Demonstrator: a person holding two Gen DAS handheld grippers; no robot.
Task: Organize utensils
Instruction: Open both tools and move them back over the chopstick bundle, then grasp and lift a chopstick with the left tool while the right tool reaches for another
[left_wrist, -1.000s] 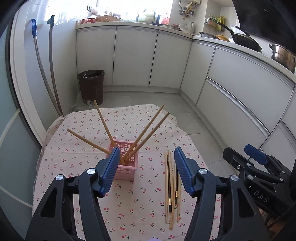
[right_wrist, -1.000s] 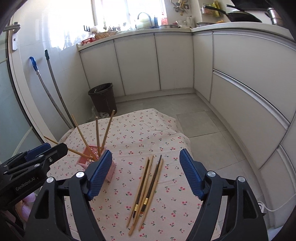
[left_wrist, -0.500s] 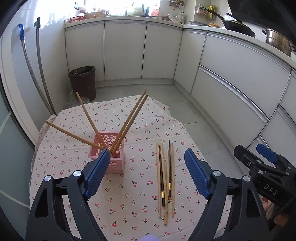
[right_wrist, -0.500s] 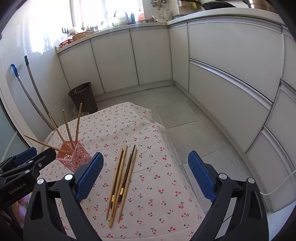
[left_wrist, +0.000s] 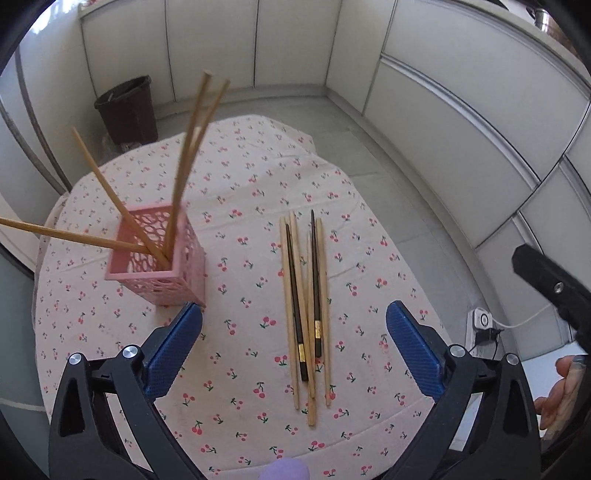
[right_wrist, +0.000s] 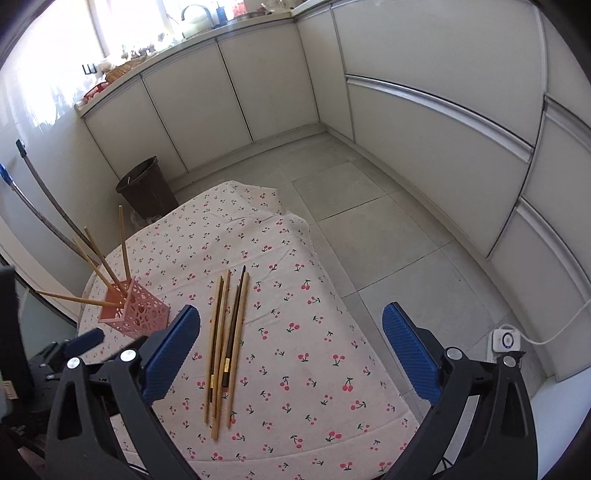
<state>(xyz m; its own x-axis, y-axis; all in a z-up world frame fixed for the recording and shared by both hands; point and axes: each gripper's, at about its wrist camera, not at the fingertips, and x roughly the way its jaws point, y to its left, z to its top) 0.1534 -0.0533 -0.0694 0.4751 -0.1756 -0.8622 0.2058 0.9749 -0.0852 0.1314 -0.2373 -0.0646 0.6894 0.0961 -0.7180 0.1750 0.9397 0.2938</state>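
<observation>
A pink lattice holder (left_wrist: 162, 273) stands on the cherry-print tablecloth (left_wrist: 258, 166) with several wooden chopsticks (left_wrist: 184, 158) leaning out of it. To its right lies a loose pile of chopsticks (left_wrist: 306, 295), several pale wooden and two dark with gold bands. My left gripper (left_wrist: 293, 314) hovers above the near ends of this pile, jaws opening, nothing between the pads. My right gripper (right_wrist: 291, 314) hangs over bare cloth just right of the same pile (right_wrist: 227, 332), jaws opening too and holding nothing. The holder (right_wrist: 136, 314) is to its left.
A dark waste bin (right_wrist: 146, 188) stands on the floor beyond the table, with two mop poles (right_wrist: 44, 195) against the left wall. White cabinets line the back and right. A white plug device (right_wrist: 508, 339) sits on the floor at the right. A hand (left_wrist: 565, 387) shows at the right edge.
Both grippers' jaws have spread wider. Both have dropped toward the table and tilted down, so the loose pile now sits closer and lower in each view. The chopsticks and holder have not moved.
</observation>
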